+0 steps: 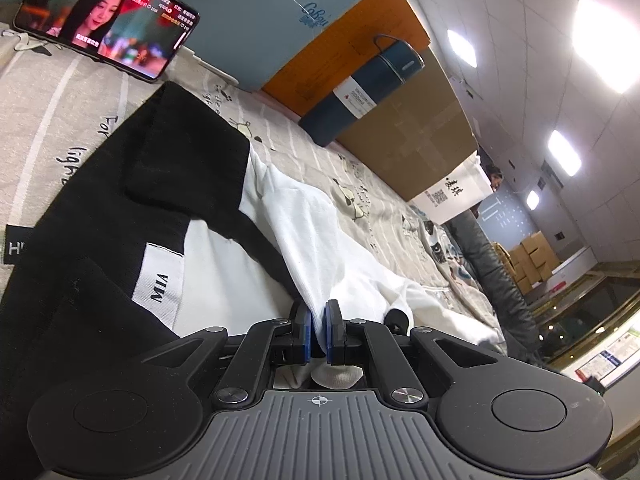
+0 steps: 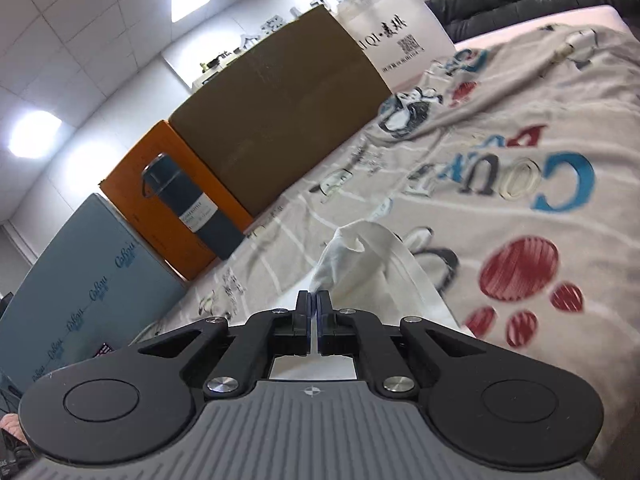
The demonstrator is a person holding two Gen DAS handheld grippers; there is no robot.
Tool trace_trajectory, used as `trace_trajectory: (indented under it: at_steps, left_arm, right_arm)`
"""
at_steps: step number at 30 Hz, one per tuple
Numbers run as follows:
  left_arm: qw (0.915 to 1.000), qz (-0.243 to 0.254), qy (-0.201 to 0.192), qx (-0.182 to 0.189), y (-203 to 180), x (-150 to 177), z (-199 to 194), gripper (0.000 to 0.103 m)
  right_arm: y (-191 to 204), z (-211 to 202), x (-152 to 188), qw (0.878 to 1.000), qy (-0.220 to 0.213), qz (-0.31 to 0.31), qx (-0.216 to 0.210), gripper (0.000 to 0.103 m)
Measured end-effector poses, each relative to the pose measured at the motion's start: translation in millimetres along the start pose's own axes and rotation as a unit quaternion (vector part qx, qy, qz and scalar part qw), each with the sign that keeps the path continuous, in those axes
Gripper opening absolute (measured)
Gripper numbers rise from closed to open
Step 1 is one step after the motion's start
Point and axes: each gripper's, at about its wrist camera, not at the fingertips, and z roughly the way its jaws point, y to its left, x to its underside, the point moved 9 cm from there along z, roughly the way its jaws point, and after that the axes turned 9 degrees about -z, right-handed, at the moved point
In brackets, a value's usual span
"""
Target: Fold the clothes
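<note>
The wide bed point(image 1: 60, 92), covered in a beige printed cotton sheet, carried everything, with cardboard boxes point(image 1: 404, 132) lined along its far edge. Across it lay the black-and-white knit garment point(image 1: 224, 216), its black part nearer the phone point(image 1: 108, 16) propped at the far corner and its white part point(image 1: 320, 240) trailing toward the near edge. The left gripper point(image 1: 318, 330) had its blue-padded fingers point(image 1: 304, 328) clamped on a raised ridge of that white cloth, which ran up from the sheet and passed straight between them. The right gripper point(image 2: 313, 312) had its fingers pressed together; a white fold point(image 2: 360, 264) of the garment lay just ahead of and beside the tips, and whether any cloth was pinched there could not be told. To fold well, both hands would probably need matching holds on one hem, kept taut and level, then carried over the black part so the edges met squarely without dragging the sheet.
</note>
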Motion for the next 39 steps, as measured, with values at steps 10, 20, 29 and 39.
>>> trace_trajectory:
  at_steps: [10, 20, 29, 39]
  left_arm:
    - [0.9982, -0.009, -0.059, -0.002, -4, -35, -19, 0.051]
    - [0.9983, 0.025, -0.034, -0.04, -10, -65, 38, 0.009]
    - [0.9886, 0.069, -0.086, -0.103, -5, -87, 47, 0.007]
    - [0.9773, 0.132, -0.091, -0.138, -17, -80, 13, 0.058]
  right_arm:
    - [-26, 9, -29, 1.0, 0.014, 0.02, -0.014, 0.062]
    - [-25, 55, -34, 0.995, 0.081, -0.052, -0.001, 0.005]
    - [-47, 72, -48, 0.995, 0.061, -0.067, 0.033, 0.003]
    - [-49, 48, -53, 0.981, 0.031, -0.172, 0.081, 0.041]
